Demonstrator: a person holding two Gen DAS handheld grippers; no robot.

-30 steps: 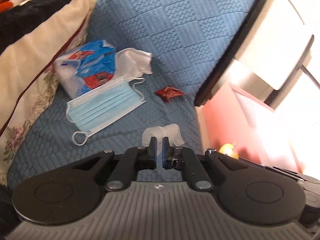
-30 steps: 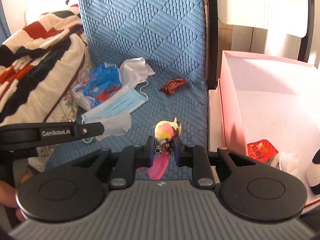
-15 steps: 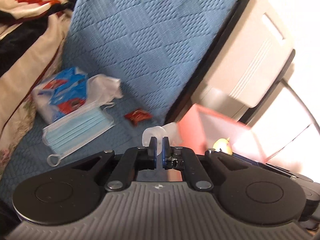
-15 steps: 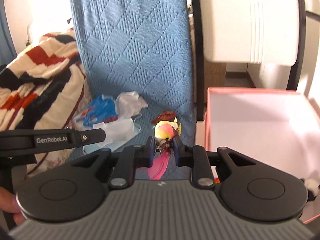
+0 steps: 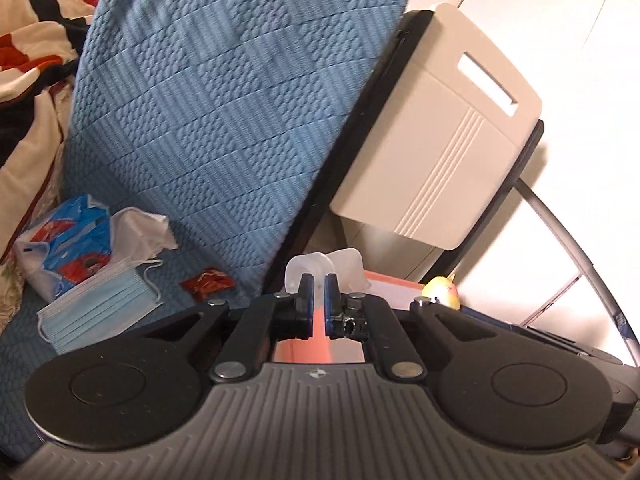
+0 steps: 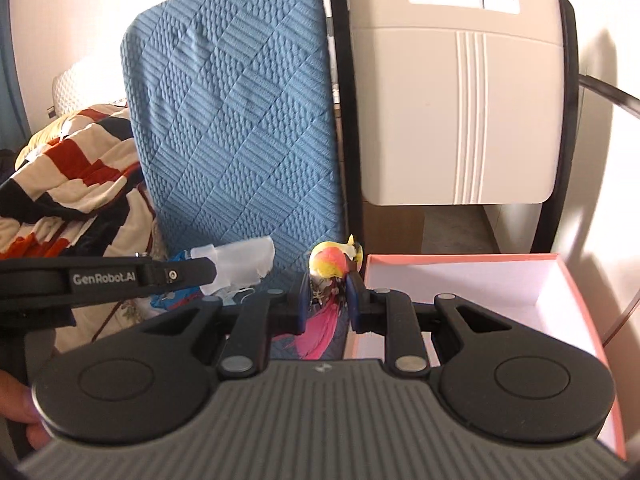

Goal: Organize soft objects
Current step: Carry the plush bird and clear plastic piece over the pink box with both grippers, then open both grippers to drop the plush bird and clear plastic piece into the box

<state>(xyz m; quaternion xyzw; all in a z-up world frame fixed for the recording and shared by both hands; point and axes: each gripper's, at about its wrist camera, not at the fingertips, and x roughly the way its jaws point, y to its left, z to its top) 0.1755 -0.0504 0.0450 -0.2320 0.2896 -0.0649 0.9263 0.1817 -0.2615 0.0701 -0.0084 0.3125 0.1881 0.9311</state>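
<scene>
**Observer A:** Two grippers, both loaded. Left gripper [image 5: 315, 289] is pressed nearly together on a thin, translucent white piece [image 5: 325, 266], soft-looking; I cannot tell whether it is film or a glove. Right gripper [image 6: 329, 295] pinches a toy bird [image 6: 334, 264], yellow and pink head above the pads, pink tail hanging below.

**Observer B:** Noted. Destination?

**Observer A:** My reading: the pink box [image 6: 558, 276] at right, open, white inside, just beside the blue quilted chair [image 6: 236, 120]. From the right wrist view the bird sits near the box's left wall, not yet over the cavity. The white piece is further left, over the seat.

**Observer B:** Advice for the step?

**Observer A:** Carry each item fully past the box rim before opening the jaws. The tail dangles low, so keep it above the near wall or it will snag and tip the bird out. Release the white piece low inside; it looks light enough to drift.

**Observer B:** Left on the seat?

**Observer A:** Blue face mask [image 5: 98, 306], a blue-and-red packet [image 5: 70, 248] with white tissue [image 5: 140, 232], a small red wrapper [image 5: 207, 282]. All far left of the box.
</scene>
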